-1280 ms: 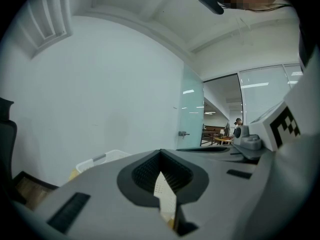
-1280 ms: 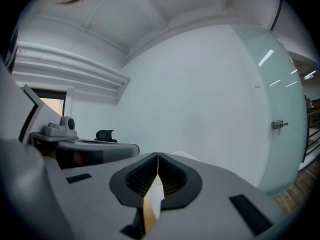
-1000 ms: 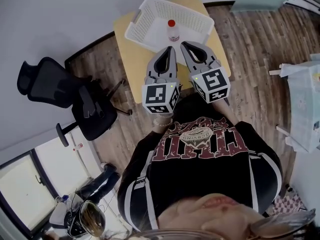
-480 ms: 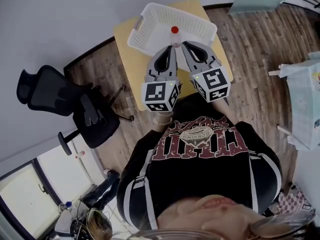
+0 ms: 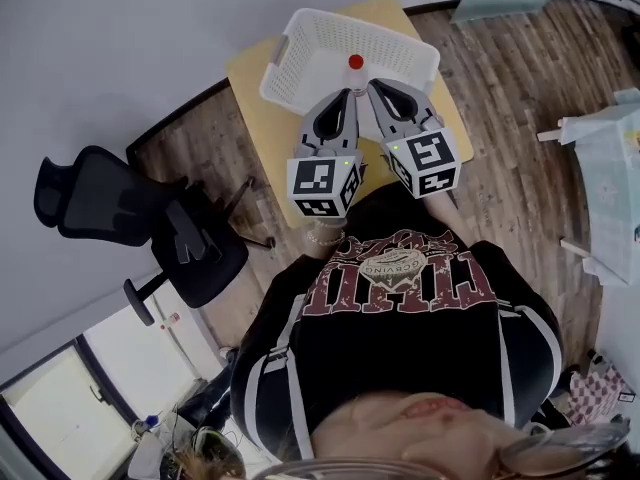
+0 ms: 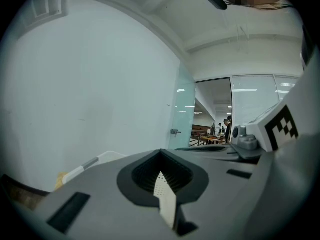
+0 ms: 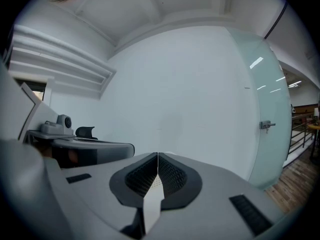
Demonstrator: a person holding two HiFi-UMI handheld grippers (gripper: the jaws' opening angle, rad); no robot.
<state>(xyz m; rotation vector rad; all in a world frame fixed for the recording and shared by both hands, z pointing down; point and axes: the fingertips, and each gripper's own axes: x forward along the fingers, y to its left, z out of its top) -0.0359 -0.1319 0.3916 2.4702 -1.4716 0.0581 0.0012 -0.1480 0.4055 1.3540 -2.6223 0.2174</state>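
The red-capped bottle (image 5: 354, 64), upright in the white basket (image 5: 300, 30) at upper centre, could topple if the closed, empty left gripper (image 5: 346, 96) or right gripper (image 5: 371, 87) bumps it.

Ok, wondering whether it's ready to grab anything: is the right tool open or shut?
Shut. The right gripper view shows the right tool with jaws closed together, nothing between them.
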